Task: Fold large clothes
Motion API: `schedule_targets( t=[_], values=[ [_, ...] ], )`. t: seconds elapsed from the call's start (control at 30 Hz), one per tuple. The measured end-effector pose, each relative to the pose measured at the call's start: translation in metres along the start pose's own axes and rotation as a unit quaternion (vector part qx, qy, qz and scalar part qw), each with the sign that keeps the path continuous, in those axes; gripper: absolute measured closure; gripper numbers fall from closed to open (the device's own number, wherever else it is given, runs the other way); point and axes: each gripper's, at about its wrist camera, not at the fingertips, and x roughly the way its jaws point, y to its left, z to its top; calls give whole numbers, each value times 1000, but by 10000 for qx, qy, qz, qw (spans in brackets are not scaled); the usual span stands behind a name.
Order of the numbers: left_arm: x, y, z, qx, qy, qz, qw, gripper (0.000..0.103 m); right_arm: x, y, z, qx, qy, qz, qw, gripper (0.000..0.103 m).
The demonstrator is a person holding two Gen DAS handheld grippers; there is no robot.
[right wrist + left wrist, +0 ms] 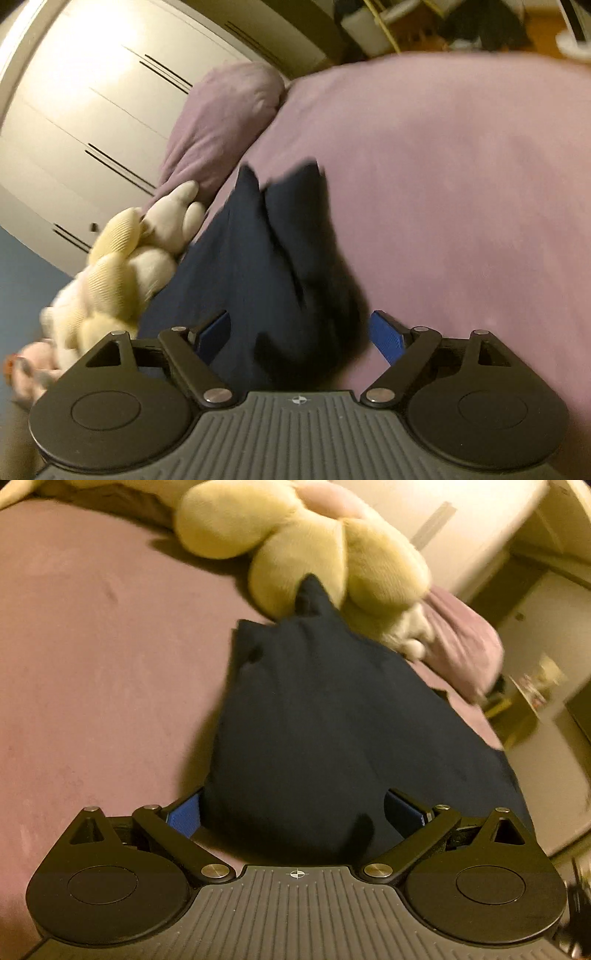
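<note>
Navy cloth, the garment (314,731), lies bunched on the mauve bed sheet (92,646) and fills the space ahead of both tools. In the left wrist view the left gripper (295,812) has its jaws standing wide, the fabric mounded between them; whether either blue pad presses the cloth cannot be told, since the near fold covers the inner faces. In the right wrist view the right gripper (299,332) likewise stands with jaws apart, and the cloth sits between them without a visible pinch. Beyond the garment's far tip rests a cream plush toy (303,550), touching or overlapping the fabric, with a mauve pillow (221,118) further off. Judgement: the step in hand appears to be re-gripping for the next fold. Done well, each jaw should close on a single clean edge or corner, not on the heaped middle, and the cloth should be drawn clear of the toy before it is laid over. Both views are motion-blurred; hems, seams and garment type are unreadable, and the fabric's near edge is cut off beneath the tool bodies.
</note>
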Motion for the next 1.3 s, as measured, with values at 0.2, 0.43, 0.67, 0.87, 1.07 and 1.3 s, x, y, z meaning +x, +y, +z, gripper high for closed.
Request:
schedule_targets(
  t=[0.2,0.43,0.67,0.87,1.07,1.3],
  values=[
    [34,14,17,-1022,250,13,9945,10,13,0,0,655,3,94,9978,27],
    [41,12,24,-1167,238,-15,9929,52,54,-10,9,1548,26,186,9878,55],
    [-23,2,23,-999,55,-706,9925,66,28,-8,8,1318,122,521,9898,76],
    [-93,13,-9,-663,237,-770,9945,67,-29,-7,-5,954,232,701,9927,80],
    [-157,41,-59,-729,536,-593,9941,59,-93,-14,-37,623,661,500,9946,80],
    [-187,57,-64,-848,-54,463,9953,43,-147,-22,-61,42,665,-315,9973,55]
  ],
)
